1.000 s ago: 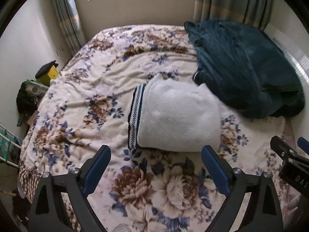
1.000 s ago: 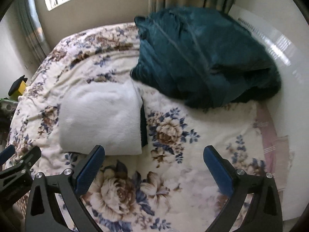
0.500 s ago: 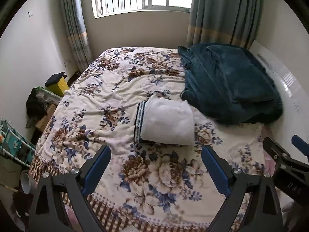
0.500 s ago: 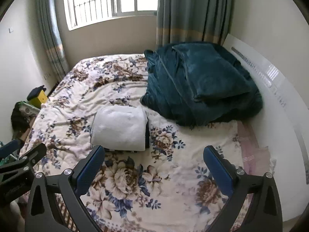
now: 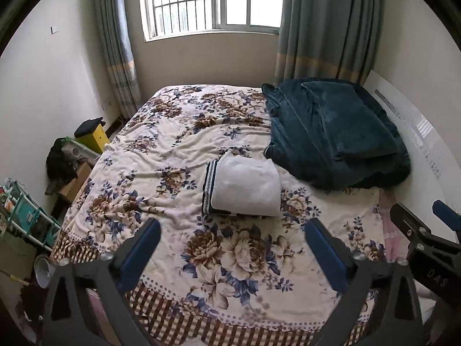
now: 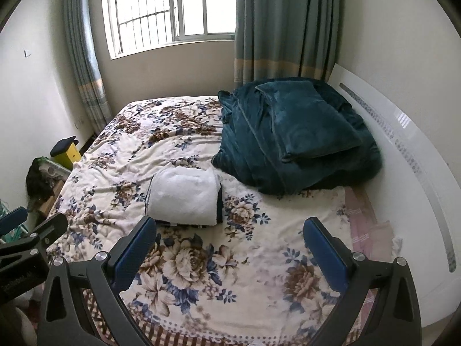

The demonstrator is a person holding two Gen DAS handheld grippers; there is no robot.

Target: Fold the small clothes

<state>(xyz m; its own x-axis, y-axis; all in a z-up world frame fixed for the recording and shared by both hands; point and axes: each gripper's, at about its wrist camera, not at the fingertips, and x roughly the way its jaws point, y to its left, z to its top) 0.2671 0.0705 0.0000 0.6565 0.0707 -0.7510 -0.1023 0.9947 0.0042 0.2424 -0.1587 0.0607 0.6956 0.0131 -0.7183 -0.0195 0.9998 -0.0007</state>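
Both grippers pulled up and back from the bed (image 5: 161, 178); folded white garment (image 5: 245, 190) now lies well clear, mid-bed beside the teal blanket (image 5: 331, 132). Left gripper (image 5: 230, 248) just opened wider, right gripper (image 6: 229, 243) spread wide, fingers empty. Fold looks done

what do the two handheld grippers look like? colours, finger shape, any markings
Both match: the left gripper and right gripper have black angular frames with triangular cutouts, silver bolts at the joints and flat blue pads. The right one's body carries white lettering, too small to read. No cables or sleeves visible.
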